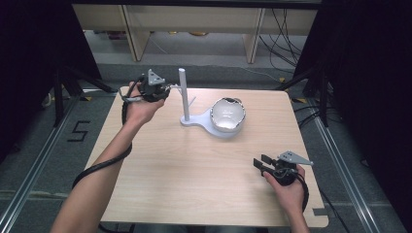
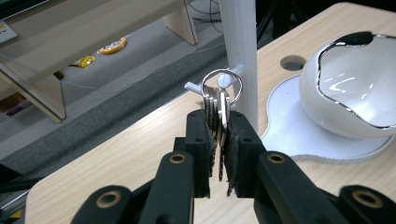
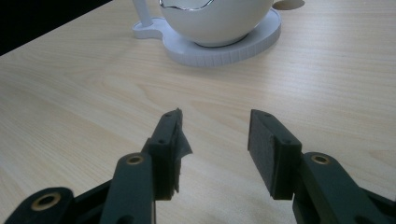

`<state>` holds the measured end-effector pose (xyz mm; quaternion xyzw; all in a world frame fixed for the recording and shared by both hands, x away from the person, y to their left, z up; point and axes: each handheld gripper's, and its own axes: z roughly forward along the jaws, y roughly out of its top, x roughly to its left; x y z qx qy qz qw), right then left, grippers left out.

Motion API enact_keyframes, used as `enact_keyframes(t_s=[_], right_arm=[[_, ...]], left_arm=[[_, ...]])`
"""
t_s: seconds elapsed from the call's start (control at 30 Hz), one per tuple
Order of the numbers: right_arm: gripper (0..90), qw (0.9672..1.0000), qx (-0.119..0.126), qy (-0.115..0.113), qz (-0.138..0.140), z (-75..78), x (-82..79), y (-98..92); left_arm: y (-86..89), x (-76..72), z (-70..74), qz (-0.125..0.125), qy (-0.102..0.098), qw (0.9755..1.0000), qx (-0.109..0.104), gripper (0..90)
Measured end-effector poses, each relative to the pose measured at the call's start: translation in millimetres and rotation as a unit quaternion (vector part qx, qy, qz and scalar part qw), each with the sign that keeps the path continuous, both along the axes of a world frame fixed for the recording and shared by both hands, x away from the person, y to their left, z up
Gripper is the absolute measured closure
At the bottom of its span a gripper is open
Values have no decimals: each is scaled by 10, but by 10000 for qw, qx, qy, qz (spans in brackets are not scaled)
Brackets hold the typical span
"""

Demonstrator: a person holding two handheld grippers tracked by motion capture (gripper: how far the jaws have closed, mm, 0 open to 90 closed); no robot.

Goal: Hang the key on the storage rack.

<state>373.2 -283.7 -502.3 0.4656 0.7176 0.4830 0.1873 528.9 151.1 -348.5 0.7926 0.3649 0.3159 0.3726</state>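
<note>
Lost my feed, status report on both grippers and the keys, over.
Left gripper shut on keys, ring at the stand's peg. Right gripper open, empty, low over table. Nothing in the way.

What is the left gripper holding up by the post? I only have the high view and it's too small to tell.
Observer: The left gripper is shut on a bunch of keys.
Operator: Is the bunch hung on the stand yet?
Observer: The key ring circles the tip of the peg on the post, the jaws gripping the keys.
Operator: And the right gripper?
Observer: The right gripper is open, with bare table between its jaws.
</note>
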Motion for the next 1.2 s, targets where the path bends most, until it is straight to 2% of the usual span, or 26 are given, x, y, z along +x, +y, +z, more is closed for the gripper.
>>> enact_keyframes(t_s=[0.03, 0.07, 0.1, 0.13, 0.17, 0.2, 0.27, 0.3, 0.43, 0.47, 0.73, 0.8, 0.87, 0.93, 1.0, 1.03, 1.07, 1.13, 1.17, 1.2], right_arm=[[559, 9997, 191, 165, -71, 5, -23, 28], [559, 9998, 170, 75, -56, -6, -12, 24], [559, 9996, 241, 127, -71, -1, -19, 31], [559, 9996, 235, 158, -64, 4, -20, 28], [558, 10000, 87, 7, 5, 3, 0, 2], [558, 10000, 27, 59, 11, 12, -5, -5], [558, 10000, 27, 59, 13, 11, -5, -5], [557, 9996, 198, 206, -71, 11, -24, 25], [558, 9998, 136, 160, -49, 5, -14, 7], [558, 9996, 195, 163, -76, 10, -24, 6], [557, 9996, 211, 151, -79, 8, -23, 11], [556, 9997, 233, 79, -47, -1, -17, 10], [554, 9996, 262, 125, -47, -4, -19, 22], [553, 10000, 5, 21, -46, -4, -5, -3], [552, 9997, 167, 157, -15, 3, -23, 6], [552, 9999, 145, 73, 17, -2, -13, -6], [551, 9998, 189, 108, 37, 5, -19, -11], [550, 10000, 48, 19, -5, 2, -8, -27], [550, 10000, 66, 54, 1, 4, -10, -25], [549, 9999, 160, 1, 33, -11, 1, -16]], left_arm=[[0, 6, 8, -9, 23, 10000, 40, 800], [-1, 10, 15, -15, 36, 10000, 62, 801], [-6, 14, 16, -9, 52, 10000, 84, 801], [-10, 18, 14, -10, 67, 9999, 101, 800], [-15, 24, 8, -14, 88, 9999, 118, 801], [-18, 31, 3, -8, 117, 9998, 152, 801], [-29, 33, -14, 61, 165, 9998, 137, 801], [-31, 38, -20, 59, 173, 9997, 142, 800], [-52, 41, -36, 31, 178, 9997, 135, 800], [-55, 41, -36, 15, 177, 9997, 152, 800], [-105, 50, -61, -15, 208, 9998, 31, 799], [-115, 59, -75, -34, 259, 9997, 18, 799], [-128, 69, -97, -38, 294, 9996, -26, 799], [-138, 76, -116, -27, 313, 9995, -29, 799], [-147, 85, -130, -11, 323, 9995, -69, 799], [-152, 85, -132, 13, 325, 9994, -77, 798], [-155, 86, -133, 15, 331, 9994, -70, 798], [-160, 88, -135, 1, 347, 9994, -79, 797], [-164, 89, -138, -10, 346, 9994, -95, 796], [-183, 90, -152, 32, 304, 9993, -203, 795]])
